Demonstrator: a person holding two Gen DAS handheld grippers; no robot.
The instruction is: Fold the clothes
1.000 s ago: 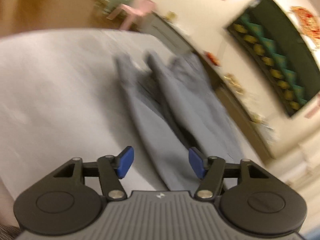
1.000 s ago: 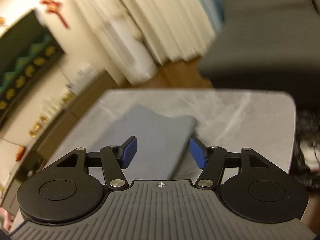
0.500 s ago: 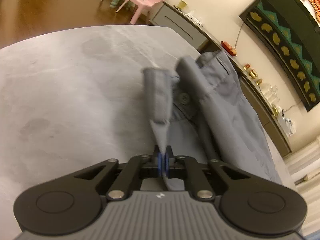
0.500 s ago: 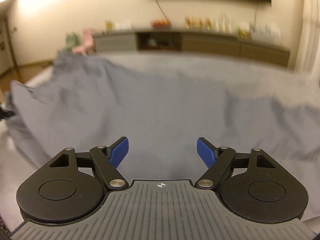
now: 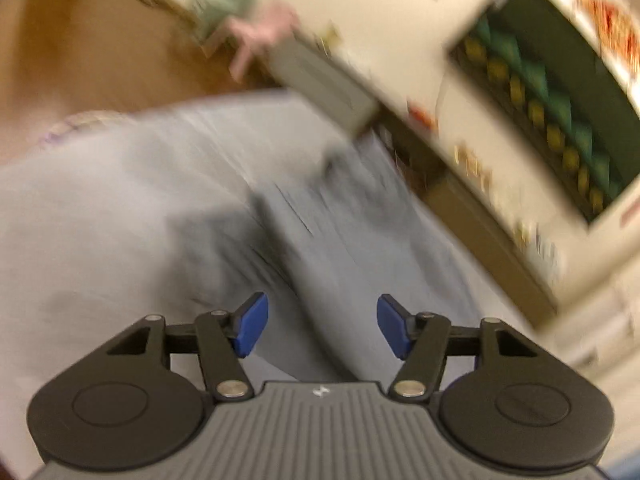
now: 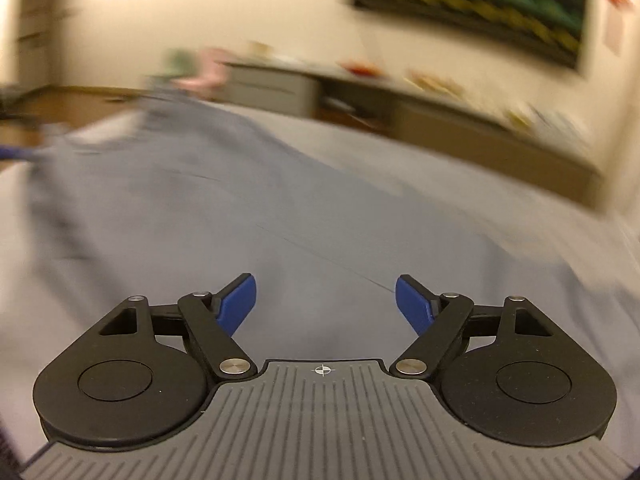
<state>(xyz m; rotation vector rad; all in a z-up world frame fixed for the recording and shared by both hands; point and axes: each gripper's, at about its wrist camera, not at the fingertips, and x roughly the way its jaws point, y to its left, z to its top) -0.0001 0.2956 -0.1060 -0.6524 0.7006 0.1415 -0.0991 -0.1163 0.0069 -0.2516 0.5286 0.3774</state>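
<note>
Pale grey tabletop fills the foreground of both blurred wrist views, with a low sideboard along the cream wall behind. Above it the left gripper hangs with blue pads spread wide and empty, the grey trousers lying crumpled just ahead. Likewise wide and empty, the right gripper hovers over the trousers' spread cloth.

Blue-grey trousers lie spread lengthwise across a pale grey table, their cloth rumpled, details lost to blur.
</note>
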